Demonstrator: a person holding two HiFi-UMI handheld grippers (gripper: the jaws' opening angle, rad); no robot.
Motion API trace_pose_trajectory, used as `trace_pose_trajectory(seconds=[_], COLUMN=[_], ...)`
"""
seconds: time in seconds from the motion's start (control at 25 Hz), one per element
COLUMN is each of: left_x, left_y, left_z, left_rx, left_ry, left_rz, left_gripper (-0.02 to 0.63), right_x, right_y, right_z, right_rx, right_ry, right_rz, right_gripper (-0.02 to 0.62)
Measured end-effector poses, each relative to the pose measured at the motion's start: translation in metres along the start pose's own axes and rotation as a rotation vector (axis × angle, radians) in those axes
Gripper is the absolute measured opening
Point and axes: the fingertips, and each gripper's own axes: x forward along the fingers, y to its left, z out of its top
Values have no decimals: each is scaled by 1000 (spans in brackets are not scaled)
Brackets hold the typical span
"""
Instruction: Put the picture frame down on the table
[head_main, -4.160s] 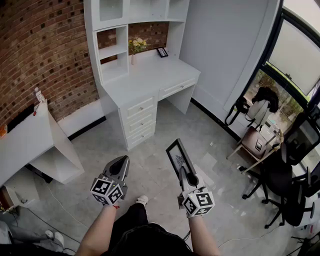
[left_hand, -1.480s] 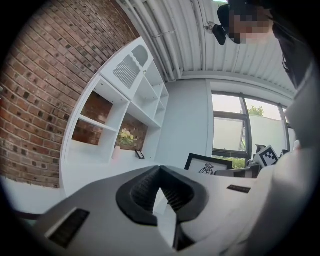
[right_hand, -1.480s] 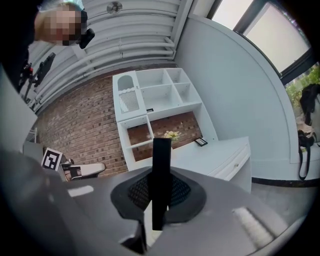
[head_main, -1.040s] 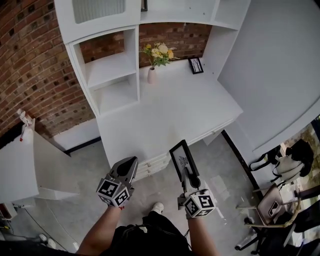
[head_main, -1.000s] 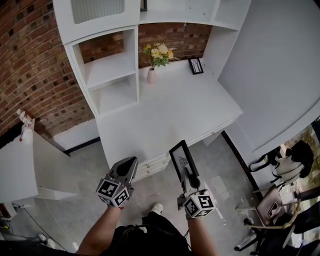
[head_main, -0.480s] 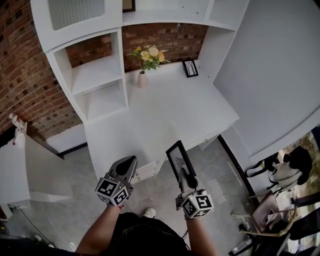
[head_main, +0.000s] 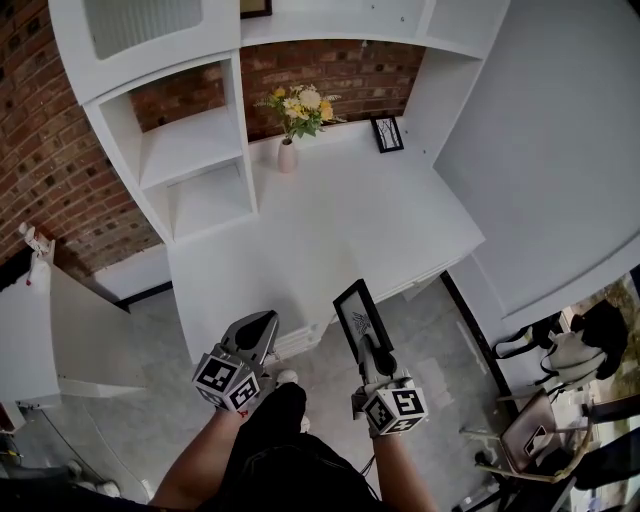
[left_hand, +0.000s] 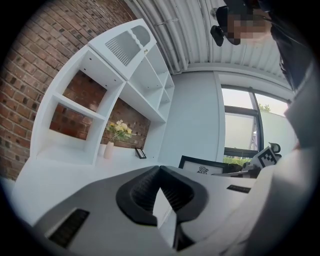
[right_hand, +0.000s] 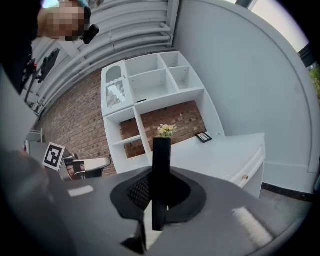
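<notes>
The slim black rectangular picture frame (head_main: 356, 310), its white mat bearing a dark motif too small to read, stood on edge at lower centre. The right gripper (head_main: 368, 345) clamped it between ribbed black pads, beside the smooth white table's (head_main: 330, 225) near edge. The grey left gripper (head_main: 258, 328) was closed and empty.

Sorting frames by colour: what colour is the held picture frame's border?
Black, around a white picture; the picture frame shows best in the head view.
</notes>
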Motion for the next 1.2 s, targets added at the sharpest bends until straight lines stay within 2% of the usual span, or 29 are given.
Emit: trace_pose_trajectory(seconds=[0.52,0.84,1.2], left_x=[49,68,88], left_y=[19,41,55], left_z=[2,-12,-21], left_rx=[-11,-44,-36], left_ry=[-6,23,63], left_rz=[-14,7,-1], left_gripper=[-12,-12,-12], right_x=[48,87,126], right_y=[-26,-37,-44], right_z=[8,-12,-29], right_rx=[-28,-44,-49], right_ry=[27,88,133], right_rz=[0,9,34], right_gripper=[21,21,21])
